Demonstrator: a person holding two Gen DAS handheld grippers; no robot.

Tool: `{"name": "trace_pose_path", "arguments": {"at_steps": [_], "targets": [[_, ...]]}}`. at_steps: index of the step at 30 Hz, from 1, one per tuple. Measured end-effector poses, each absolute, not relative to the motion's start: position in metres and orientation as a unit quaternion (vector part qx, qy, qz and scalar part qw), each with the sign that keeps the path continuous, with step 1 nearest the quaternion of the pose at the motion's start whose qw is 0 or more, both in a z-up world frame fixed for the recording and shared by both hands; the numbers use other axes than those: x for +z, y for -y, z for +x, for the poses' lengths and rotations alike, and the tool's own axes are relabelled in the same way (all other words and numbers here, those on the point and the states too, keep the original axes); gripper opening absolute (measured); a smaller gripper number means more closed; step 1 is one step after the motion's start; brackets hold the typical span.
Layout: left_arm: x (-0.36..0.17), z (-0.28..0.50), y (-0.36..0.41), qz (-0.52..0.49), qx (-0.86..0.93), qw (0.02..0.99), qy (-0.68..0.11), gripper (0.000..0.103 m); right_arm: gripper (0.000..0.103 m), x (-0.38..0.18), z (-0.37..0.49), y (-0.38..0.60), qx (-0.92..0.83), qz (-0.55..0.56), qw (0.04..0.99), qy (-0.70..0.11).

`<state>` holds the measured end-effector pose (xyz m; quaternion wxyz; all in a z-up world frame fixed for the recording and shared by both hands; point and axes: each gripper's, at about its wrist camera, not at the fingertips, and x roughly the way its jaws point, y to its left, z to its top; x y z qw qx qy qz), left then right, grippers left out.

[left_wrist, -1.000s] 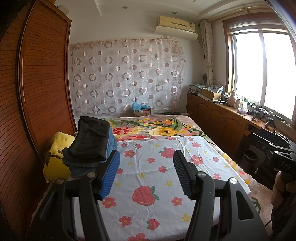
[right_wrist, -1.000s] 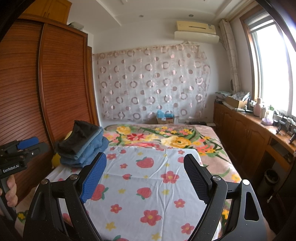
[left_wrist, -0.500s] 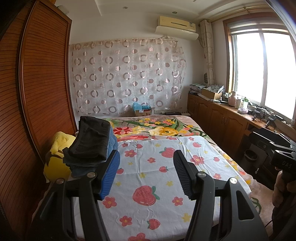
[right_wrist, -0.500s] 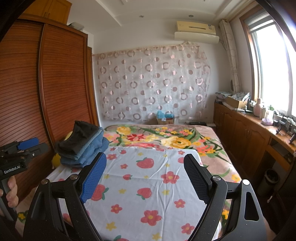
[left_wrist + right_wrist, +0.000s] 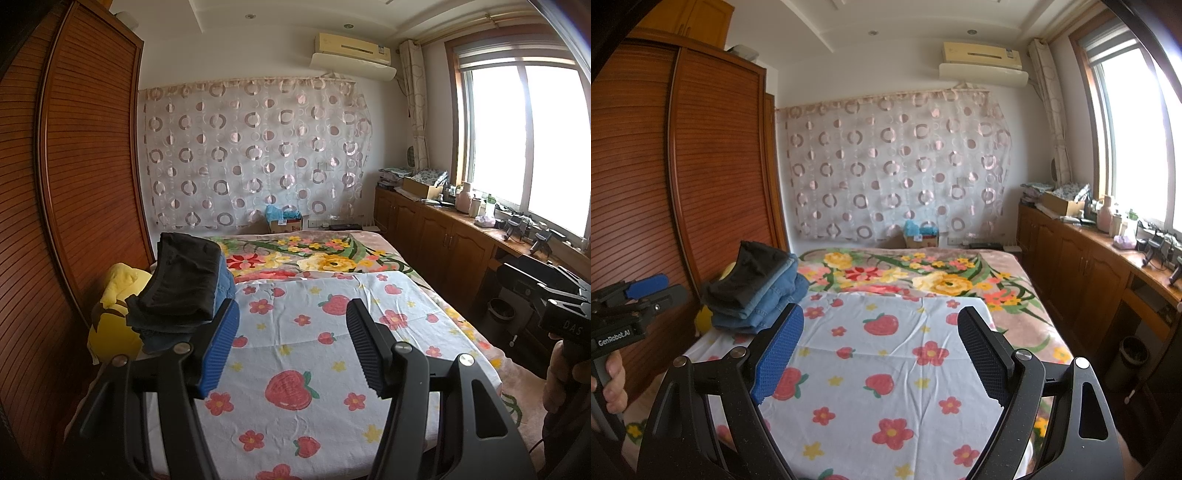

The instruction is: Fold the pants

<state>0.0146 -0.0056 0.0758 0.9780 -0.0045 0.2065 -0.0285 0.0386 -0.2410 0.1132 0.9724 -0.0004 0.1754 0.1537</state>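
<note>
Pants (image 5: 184, 284) stacked unmoved at bed's (image 5: 317, 369) left, both grippers still spread, empty.

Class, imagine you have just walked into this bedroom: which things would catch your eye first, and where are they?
The white bedsheet printed with red strawberries and flowers covers the near part of the bed. A stack of folded black and blue denim pants sits at its left edge, beside the slatted brown wooden wardrobe. Both pairs of tongs, left and right, hang open and empty over the sheet.
</note>
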Motion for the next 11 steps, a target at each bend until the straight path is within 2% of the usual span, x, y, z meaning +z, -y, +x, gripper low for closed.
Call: {"name": "trace_pose_path", "arguments": {"at_steps": [11], "targets": [[0.0752,0.0143,0.0058,-0.005,-0.028,0.978,-0.207,0.060,0.087,0.1131,0.0389,0.2407,0.154,-0.001,0.972,-0.175]]}}
